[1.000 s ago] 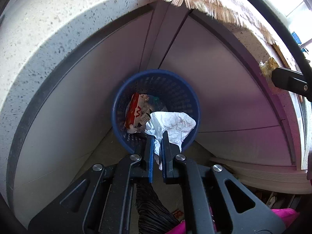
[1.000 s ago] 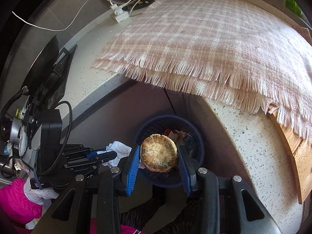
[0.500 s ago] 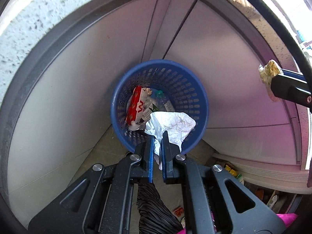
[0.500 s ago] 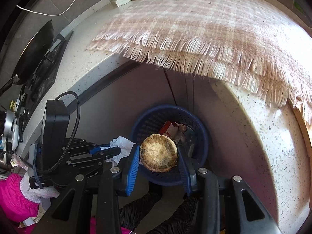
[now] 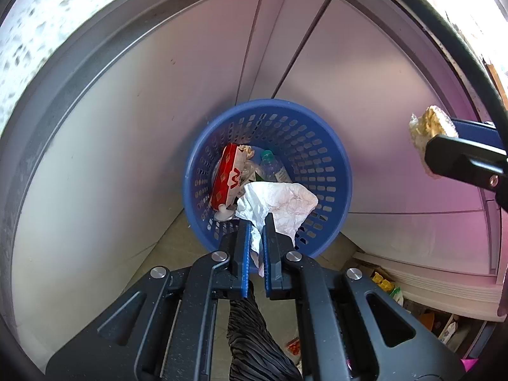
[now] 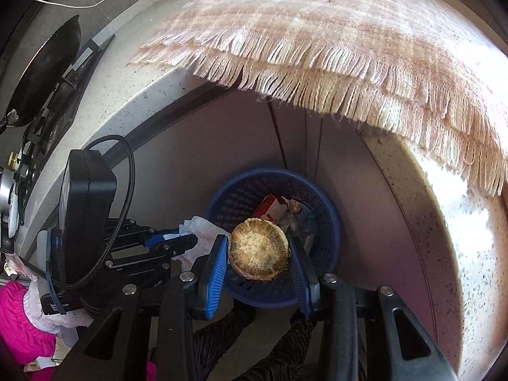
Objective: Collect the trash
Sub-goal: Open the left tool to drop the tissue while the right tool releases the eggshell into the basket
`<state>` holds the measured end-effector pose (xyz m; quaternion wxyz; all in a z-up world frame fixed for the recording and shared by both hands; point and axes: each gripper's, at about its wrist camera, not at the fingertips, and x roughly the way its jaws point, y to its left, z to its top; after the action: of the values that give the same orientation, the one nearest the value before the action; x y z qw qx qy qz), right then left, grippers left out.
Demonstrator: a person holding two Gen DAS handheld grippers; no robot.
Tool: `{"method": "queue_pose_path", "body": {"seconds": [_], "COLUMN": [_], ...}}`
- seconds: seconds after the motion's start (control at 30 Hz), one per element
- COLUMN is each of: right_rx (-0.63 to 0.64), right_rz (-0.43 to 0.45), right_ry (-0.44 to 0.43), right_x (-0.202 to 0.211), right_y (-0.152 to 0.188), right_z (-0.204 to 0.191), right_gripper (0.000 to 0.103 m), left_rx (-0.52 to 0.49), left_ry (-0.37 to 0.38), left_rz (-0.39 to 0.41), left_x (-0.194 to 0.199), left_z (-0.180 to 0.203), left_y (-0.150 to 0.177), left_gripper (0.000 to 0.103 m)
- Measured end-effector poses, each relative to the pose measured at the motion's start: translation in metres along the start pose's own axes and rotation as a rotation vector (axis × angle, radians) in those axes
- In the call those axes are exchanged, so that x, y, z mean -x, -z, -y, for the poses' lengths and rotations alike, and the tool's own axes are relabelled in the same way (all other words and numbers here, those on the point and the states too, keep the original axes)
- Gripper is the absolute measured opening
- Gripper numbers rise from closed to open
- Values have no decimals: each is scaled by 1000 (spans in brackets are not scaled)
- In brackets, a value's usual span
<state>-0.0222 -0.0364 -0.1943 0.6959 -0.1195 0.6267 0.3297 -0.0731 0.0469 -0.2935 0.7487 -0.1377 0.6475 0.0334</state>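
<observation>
Both tongs point steeply down over the blue basket [image 5: 270,171]: left tongs [image 5: 257,231] clamp crumpled paper [image 5: 279,203], right tongs [image 6: 257,250] clamp a browned round bun [image 6: 257,248].

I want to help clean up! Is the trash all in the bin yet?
Almost. The blue bin already holds a red carton and a bottle. The left tool grips crumpled paper; the right tool grips a round crusty piece. Both need dropping in.

Black hand-held gripper [image 5: 257,231] frames, blue pads [image 6: 216,273], silver screws; pink sleeve [image 6: 19,324].
</observation>
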Motion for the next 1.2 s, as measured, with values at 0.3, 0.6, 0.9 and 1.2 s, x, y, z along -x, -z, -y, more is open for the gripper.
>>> {"method": "queue_pose_path", "body": {"seconds": [0.3,0.6,0.9,1.2], "right_rx": [2,-6,3,-1], "right_rz": [30,49,79,124], "right_ry": [6,1,-3,-9], "right_x": [9,19,39,68], "right_y": [-8,-12,-11,-8], "right_z": [5,10,12,13], "right_gripper": [43,44,52,52], "left_rx": [-11,-2,-11,-25], "left_ry": [-7,-22,-29,-41], "left_rz": [11,24,42,76], "left_x": [8,18,32,51], "left_z": [3,2,4,9], "left_y": [-8,-13,-15,-16], "left_gripper": [4,30,31,31]}}
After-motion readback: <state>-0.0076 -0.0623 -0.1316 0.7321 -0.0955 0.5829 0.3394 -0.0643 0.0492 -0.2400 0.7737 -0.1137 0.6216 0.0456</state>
